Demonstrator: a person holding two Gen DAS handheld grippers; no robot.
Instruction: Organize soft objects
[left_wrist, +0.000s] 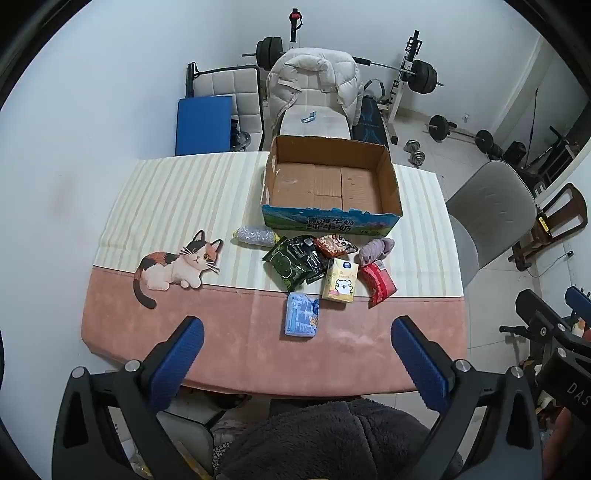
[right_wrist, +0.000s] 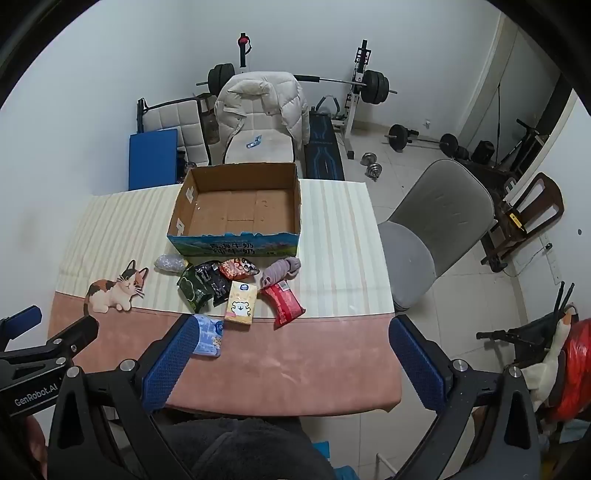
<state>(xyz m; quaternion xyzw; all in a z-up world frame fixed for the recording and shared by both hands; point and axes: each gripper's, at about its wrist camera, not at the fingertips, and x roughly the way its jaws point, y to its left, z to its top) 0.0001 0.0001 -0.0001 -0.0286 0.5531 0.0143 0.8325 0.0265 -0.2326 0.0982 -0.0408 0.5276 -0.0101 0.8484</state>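
I had both grippers held above the near edge of the table (left_wrist: 118, 206), over the pink band of the cloth. My left gripper (left_wrist: 295, 354) was spread wide with nothing between its blue pads, and my right gripper (right_wrist: 291, 354) stood spread the same way, also holding nothing.

The soft things lay in a loose cluster just in front of the cardboard box (left_wrist: 388, 173), which sat open at the far side of the table. Nearest to me was a light blue packet (left_wrist: 301, 314), lying flat on the pink band. Just beyond it stood a yellow tissue pack (left_wrist: 340, 282) with a red packet (left_wrist: 378, 282) touching its right side. To the left of the tissues lay a dark green bag (left_wrist: 286, 262) overlapped by a black packet (left_wrist: 308, 251), and behind them an orange snack bag (left_wrist: 334, 245). A grey plush toy (left_wrist: 375, 249) lay near the box's front right corner, and a silvery roll (left_wrist: 255, 236) lay off to the left, apart from the rest.
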